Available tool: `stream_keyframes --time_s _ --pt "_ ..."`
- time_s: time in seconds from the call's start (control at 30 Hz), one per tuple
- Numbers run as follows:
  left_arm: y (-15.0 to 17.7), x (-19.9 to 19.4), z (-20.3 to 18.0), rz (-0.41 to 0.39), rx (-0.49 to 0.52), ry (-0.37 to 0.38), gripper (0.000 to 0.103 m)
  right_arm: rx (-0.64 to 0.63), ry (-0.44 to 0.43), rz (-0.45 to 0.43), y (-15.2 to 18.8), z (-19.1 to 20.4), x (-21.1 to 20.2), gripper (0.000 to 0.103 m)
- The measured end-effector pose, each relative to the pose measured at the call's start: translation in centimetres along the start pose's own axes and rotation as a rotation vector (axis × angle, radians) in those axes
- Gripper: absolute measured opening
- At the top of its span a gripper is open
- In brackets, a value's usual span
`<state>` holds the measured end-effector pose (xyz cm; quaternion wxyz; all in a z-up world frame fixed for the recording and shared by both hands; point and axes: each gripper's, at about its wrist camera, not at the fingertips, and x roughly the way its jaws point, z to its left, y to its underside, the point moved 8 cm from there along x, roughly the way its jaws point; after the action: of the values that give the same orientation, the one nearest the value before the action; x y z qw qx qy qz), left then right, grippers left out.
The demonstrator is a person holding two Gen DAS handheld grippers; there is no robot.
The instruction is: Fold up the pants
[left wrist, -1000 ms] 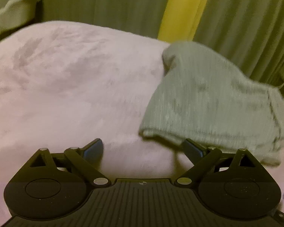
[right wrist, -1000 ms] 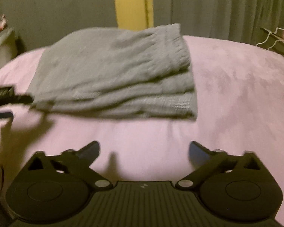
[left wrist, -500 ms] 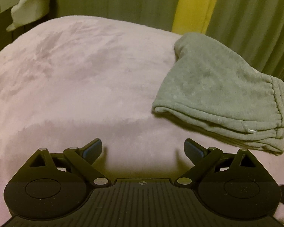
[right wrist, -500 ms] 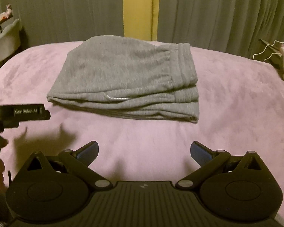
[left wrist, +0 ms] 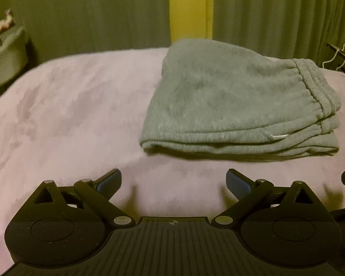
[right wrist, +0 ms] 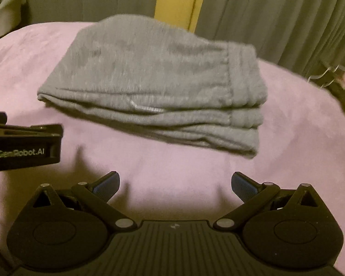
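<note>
Folded pants [left wrist: 239, 105] on blanket [left wrist: 69, 119]; both jaws wide, empty. Only R view shows left gripper [right wrist: 23, 145].

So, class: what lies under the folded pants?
The pants rest on a pink blanket, visible all round. Whatever sits directly beneath the stacked layers is covered.
</note>
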<state>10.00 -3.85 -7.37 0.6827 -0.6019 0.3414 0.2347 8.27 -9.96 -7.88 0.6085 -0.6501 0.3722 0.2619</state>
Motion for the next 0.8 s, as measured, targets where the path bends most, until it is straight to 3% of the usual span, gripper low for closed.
stream_keyframes --time_s 0.33,0.8 --pt "-0.3 1.7 -1.0 0.004 0.064 -0.015 0.100 0.150 -0.066 0.079 0.2 -2.2 2.9 0.103" --pt "0.2 2.6 -1.5 0.068 0.111 -0.013 0.100 0.186 -0.047 0.067 -0.1 -2.6 3.1 0.103"
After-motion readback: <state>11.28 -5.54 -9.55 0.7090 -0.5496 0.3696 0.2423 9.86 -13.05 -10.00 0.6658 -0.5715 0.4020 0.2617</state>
